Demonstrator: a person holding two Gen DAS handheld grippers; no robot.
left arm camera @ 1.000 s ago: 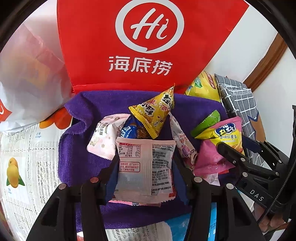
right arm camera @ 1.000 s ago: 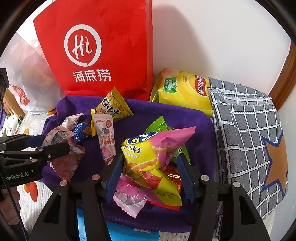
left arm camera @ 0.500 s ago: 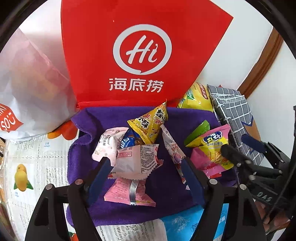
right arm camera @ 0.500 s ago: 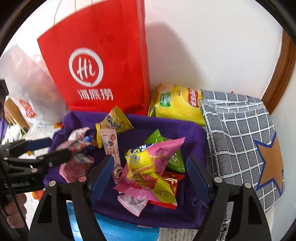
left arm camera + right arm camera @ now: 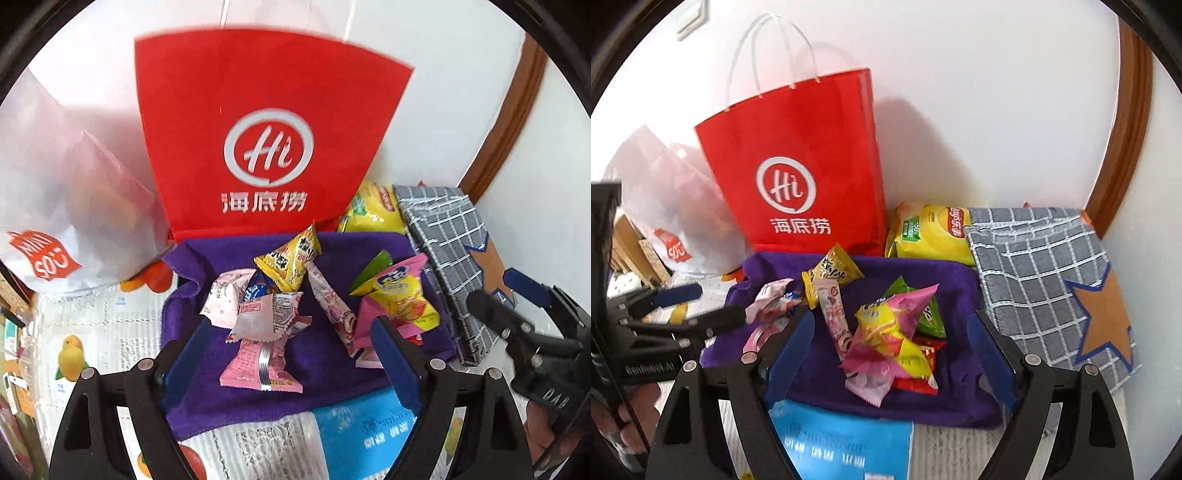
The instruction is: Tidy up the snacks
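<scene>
Several small snack packets lie on a purple towel (image 5: 332, 373) (image 5: 953, 291). On its left are a white-and-pink packet (image 5: 267, 317) above a flat pink packet (image 5: 258, 369), plus a yellow triangular packet (image 5: 291, 262) (image 5: 831, 273). On its right a yellow-and-pink packet (image 5: 399, 295) (image 5: 890, 332) tops a pile with a green packet (image 5: 929, 317) and a red one (image 5: 919, 369). My left gripper (image 5: 291, 350) is open and empty, above the towel's near left part. My right gripper (image 5: 892, 350) is open and empty, around the right pile without touching it.
A red paper bag (image 5: 269, 147) (image 5: 801, 173) stands behind the towel against the wall. A white plastic bag (image 5: 70, 206) is at its left. A yellow chips bag (image 5: 931, 232) and a grey checked cloth bag (image 5: 1049, 280) lie at the right. Newspaper (image 5: 96, 332) covers the table.
My left gripper opened and let go of the white-and-pink packet, which now lies on the towel. My right gripper opened off the yellow-and-pink packet. Both pulled back and up.
</scene>
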